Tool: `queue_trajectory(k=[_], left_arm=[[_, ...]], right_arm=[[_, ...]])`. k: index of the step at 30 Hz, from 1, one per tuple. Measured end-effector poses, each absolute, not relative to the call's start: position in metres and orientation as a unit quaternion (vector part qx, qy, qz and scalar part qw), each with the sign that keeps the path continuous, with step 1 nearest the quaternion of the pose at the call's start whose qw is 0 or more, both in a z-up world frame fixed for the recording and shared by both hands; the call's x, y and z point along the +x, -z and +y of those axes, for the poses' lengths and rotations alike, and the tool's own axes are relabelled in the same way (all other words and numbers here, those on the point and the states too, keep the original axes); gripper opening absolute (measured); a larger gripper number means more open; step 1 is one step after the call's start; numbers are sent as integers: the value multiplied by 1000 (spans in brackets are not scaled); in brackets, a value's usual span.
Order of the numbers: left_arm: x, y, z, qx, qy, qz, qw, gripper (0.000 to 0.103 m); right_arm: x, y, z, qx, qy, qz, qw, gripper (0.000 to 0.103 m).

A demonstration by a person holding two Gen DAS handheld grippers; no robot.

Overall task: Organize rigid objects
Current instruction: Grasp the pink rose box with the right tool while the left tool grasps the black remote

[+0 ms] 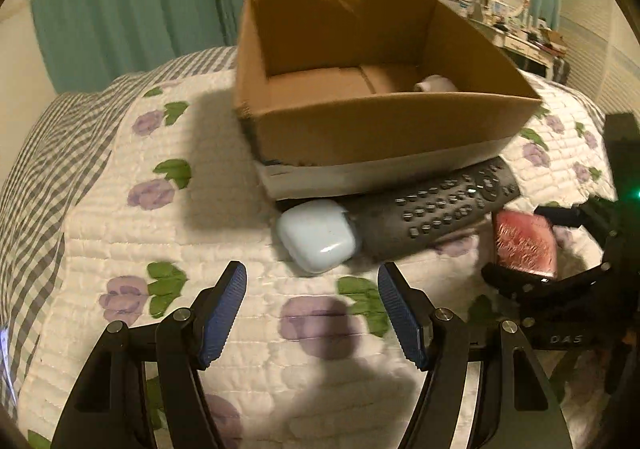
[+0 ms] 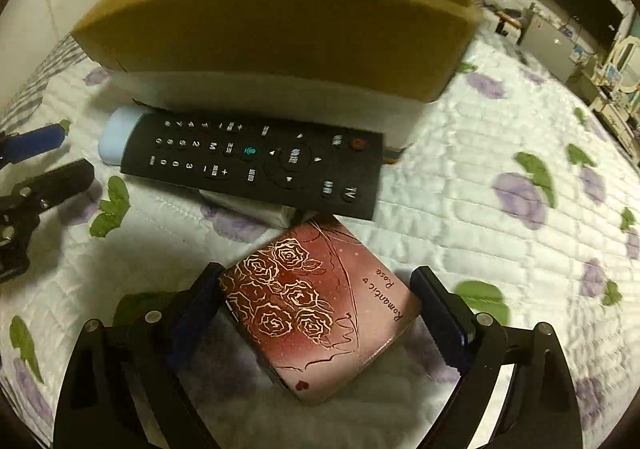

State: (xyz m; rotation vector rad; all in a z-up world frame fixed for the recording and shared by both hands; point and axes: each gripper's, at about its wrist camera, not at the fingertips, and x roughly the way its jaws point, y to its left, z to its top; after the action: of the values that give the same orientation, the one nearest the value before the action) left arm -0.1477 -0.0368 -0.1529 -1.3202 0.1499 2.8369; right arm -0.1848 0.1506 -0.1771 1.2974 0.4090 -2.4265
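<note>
I take the box point(image 2: 280, 29) as the landmark: it sits on the bed point(image 2: 460, 209), open side up, with one small pale item point(image 1: 436, 83) already inside near its front wall. The remote point(image 2: 256, 157) lies directly in front of the box, its long axis parallel to the front wall, and the blue case point(image 1: 318, 235) touches the remote's left end. The tin point(image 2: 320, 309), red with a rose pattern, lies on the near side of the remote, farther from the box, with one corner close to the remote's edge. The right claw point(image 2: 320, 313) straddles the tin: its jaws are spread, one on each side, the left pad at or near the tin's edge and the right pad with a visible gap, so the tin is not yet clamped. The tin sits rotated in the jaws, corner forward, so I judge the closing faces may meet it skewed. The left claw point(image 1: 312, 311) is apart and empty, hovering in front of the blue case, which lies straight ahead between it and the box. The right claw is the nearer one to the tin; from there the box lies straight ahead, beyond the remote.
</note>
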Motion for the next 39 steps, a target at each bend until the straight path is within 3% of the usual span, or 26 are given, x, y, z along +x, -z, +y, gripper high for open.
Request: queue_trajectory(k=[9, 17, 24, 28, 39], left_arm=[[-166, 158, 22, -411, -899, 138, 60, 71], [-194, 177, 62, -418, -877, 216, 101, 71], [-186, 172, 73, -417, -867, 230, 144, 49], [-173, 156, 66, -413, -875, 200, 151, 41], [-138, 89, 26, -383, -905, 101, 154, 40]], right_arm=[[-175, 139, 192, 433, 881, 84, 169, 93], [-180, 144, 196, 438, 882, 52, 168, 93], [-185, 140, 196, 435, 884, 51, 165, 93], [-179, 130, 197, 426, 889, 52, 159, 93], [-155, 86, 194, 392, 904, 51, 165, 93]])
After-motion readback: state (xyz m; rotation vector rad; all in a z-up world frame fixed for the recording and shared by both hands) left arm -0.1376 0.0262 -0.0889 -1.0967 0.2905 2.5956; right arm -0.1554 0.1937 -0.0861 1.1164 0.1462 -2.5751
